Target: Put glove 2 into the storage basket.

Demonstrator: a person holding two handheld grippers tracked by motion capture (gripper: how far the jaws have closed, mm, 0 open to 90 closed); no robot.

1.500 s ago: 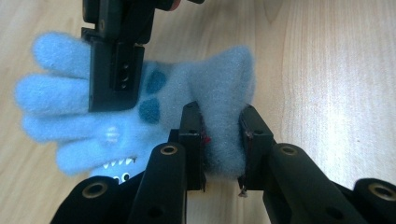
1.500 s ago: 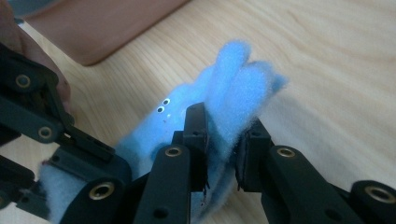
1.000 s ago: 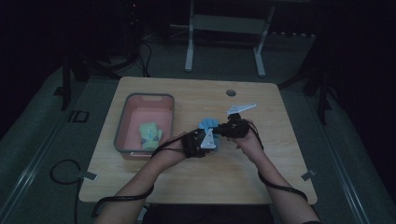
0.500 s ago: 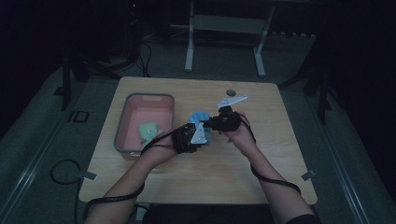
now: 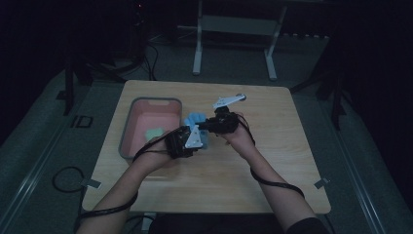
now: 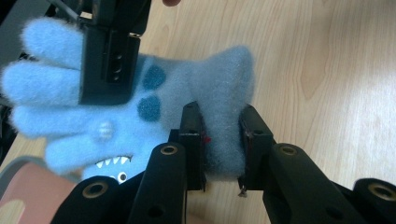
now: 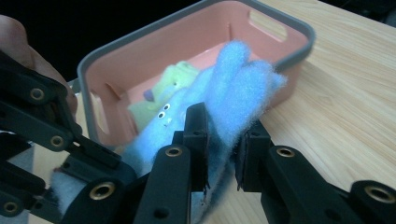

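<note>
A fuzzy blue monster glove [image 5: 195,119] hangs stretched between both grippers just right of the pink bin [image 5: 127,131]. My left gripper [image 6: 220,114] is shut on its cuff [image 6: 224,93]; teeth and an eye show on the glove [image 6: 93,130]. My right gripper [image 7: 225,126] is shut on the glove's finger end [image 7: 243,79], lifted off the table close to the bin's rim [image 7: 196,18]. A green glove [image 7: 175,81] lies inside the bin. From above, the left gripper [image 5: 198,138] and right gripper [image 5: 203,125] sit close together, jaws toward each other.
The wooden table [image 5: 272,161] has bare surface to the right and toward the person. A grey three-cornered plate [image 5: 225,101] stands up from the right gripper. Cables trail along both forearms. Dark floor and a metal stand [image 5: 234,29] lie beyond the far edge.
Both hands have carried the blue glove leftward and up, from the table's middle to just beside the pink bin. Both grips have stayed closed on it.
</note>
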